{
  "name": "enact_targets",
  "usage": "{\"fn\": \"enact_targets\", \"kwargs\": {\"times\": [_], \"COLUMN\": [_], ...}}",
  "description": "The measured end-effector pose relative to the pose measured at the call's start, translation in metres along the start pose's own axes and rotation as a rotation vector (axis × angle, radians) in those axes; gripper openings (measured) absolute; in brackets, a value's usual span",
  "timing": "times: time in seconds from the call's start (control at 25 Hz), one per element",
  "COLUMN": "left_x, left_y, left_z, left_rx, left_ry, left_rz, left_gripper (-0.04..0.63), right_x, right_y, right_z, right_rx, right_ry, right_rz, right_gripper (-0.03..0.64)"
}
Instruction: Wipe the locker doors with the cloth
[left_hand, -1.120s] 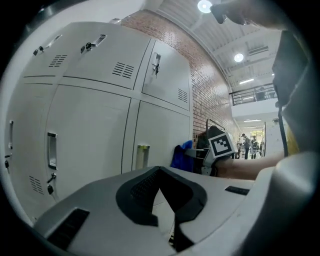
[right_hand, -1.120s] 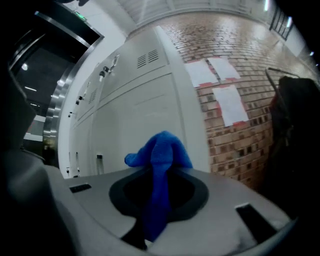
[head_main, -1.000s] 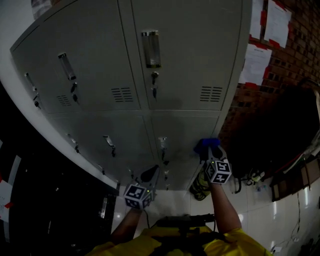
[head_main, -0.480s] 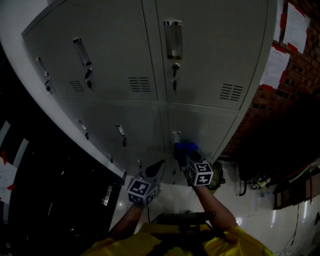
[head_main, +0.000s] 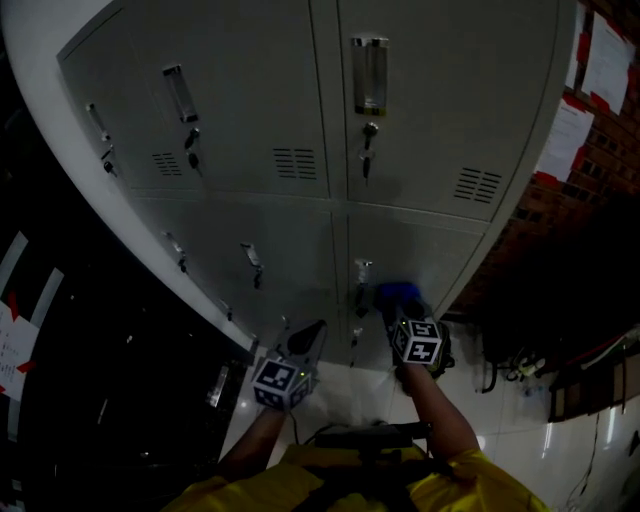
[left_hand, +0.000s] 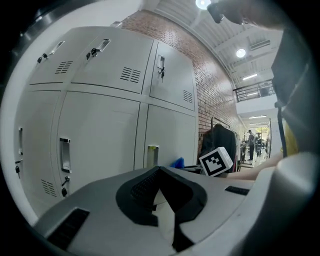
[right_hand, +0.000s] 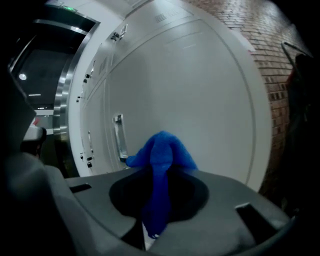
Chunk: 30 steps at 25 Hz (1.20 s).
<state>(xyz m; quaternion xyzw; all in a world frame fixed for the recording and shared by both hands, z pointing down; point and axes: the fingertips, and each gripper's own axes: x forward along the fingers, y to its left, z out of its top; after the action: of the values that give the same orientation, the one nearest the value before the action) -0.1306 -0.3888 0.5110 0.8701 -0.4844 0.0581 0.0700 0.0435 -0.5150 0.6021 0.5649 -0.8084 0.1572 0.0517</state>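
Observation:
A bank of grey locker doors (head_main: 300, 90) fills the head view. My right gripper (head_main: 402, 308) is shut on a blue cloth (head_main: 400, 293), which is bunched against the lower right door (head_main: 420, 250), just right of its handle (head_main: 362, 270). In the right gripper view the cloth (right_hand: 161, 152) sticks out from between the jaws, close to the white door (right_hand: 200, 100) and a handle (right_hand: 118, 135). My left gripper (head_main: 305, 340) hangs lower and to the left, apart from the doors. Its jaws (left_hand: 162, 202) are shut with nothing in them.
A brick wall (head_main: 590, 140) with pinned papers (head_main: 562, 135) stands right of the lockers. Dark hanging clothes (head_main: 560, 290) are beside it, over a glossy white floor (head_main: 520, 440). A dark glass front (head_main: 100, 400) lies to the left. Keys hang from the upper doors' locks (head_main: 367, 160).
The right gripper swept the cloth left across the lower right door toward its handle, then came back a little to the right. The left gripper stayed low and shut.

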Motion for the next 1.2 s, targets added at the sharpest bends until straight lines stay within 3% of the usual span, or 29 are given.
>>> {"fn": "enact_targets", "kwargs": {"times": [0.16,0.24,0.44,0.6,0.84,1.0,1.2], "left_x": [0.021,0.03,0.04,0.029,-0.001,-0.033,-0.04], "left_y": [-0.018,-0.026,-0.044,-0.042,-0.037,-0.017,-0.005], "left_z": [0.012,0.013,0.017,0.018,0.033,0.018,0.0], "left_rx": [0.026,0.039,0.057,0.047,0.042,-0.002,-0.025], "left_ry": [-0.017,-0.013,-0.017,-0.02,-0.071,-0.058,-0.019], "left_rz": [-0.063,-0.095,-0.151,-0.124,-0.07,0.037,0.073], "left_gripper": [0.003,0.003,0.003,0.003,0.003,0.003,0.003], "right_x": [-0.043,-0.057,-0.064,-0.047,0.05,0.071,0.064], "right_y": [-0.092,-0.124,-0.127,-0.079,0.048,0.089,0.075], "right_z": [0.001,0.001,0.001,-0.012,-0.07,-0.077,-0.075], "right_rx": [0.058,0.06,0.09,0.111,-0.039,-0.03,-0.086], "right_ry": [-0.004,0.01,-0.003,0.024,0.169,0.14,0.11], "right_rz": [-0.184,-0.23,-0.245,-0.14,0.13,0.19,0.186], "right_gripper": [0.064,0.064,0.064,0.064,0.066,0.066,0.064]}}
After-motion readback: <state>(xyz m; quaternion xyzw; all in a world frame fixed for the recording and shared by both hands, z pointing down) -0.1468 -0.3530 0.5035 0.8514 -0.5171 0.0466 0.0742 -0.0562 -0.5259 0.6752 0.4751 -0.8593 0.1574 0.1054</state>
